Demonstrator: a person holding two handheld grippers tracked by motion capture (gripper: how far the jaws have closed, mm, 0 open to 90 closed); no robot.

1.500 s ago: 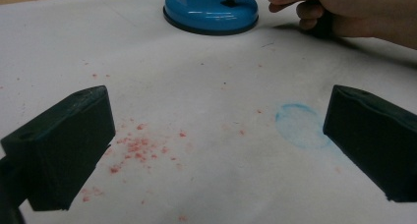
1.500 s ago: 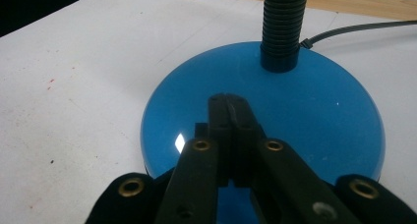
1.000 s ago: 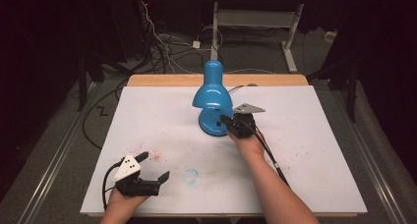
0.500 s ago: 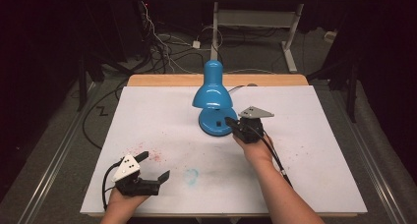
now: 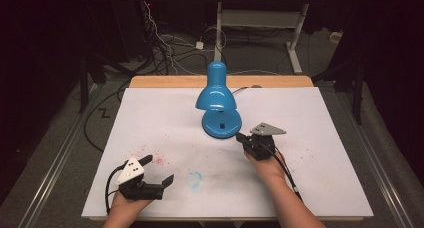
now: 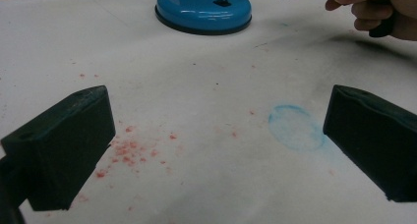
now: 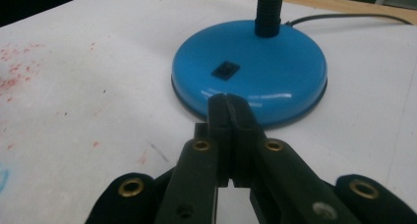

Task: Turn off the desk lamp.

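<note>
A blue desk lamp (image 5: 217, 95) stands on its round base (image 5: 221, 123) at the middle back of the white-covered table (image 5: 310, 118). The base (image 7: 255, 67) carries a small black switch (image 7: 225, 70) on top, and a black gooseneck rises from it. My right gripper (image 5: 242, 137) is shut with nothing between its jaws, its tip (image 7: 228, 103) just short of the base's near rim. My left gripper (image 5: 157, 170) rests open near the front left edge, jaws wide apart. From there the lamp base (image 6: 203, 10) lies far ahead.
Red specks (image 6: 130, 148) and a faint blue ring stain (image 6: 295, 127) mark the paper near the left gripper. The lamp's cord (image 7: 344, 17) runs off the back right. A wooden table edge (image 5: 165, 82) borders the back; cables and desk legs lie on the floor beyond.
The right gripper has drawn back from the lamp base toward the person and a little to the right. The left gripper has stayed put.
</note>
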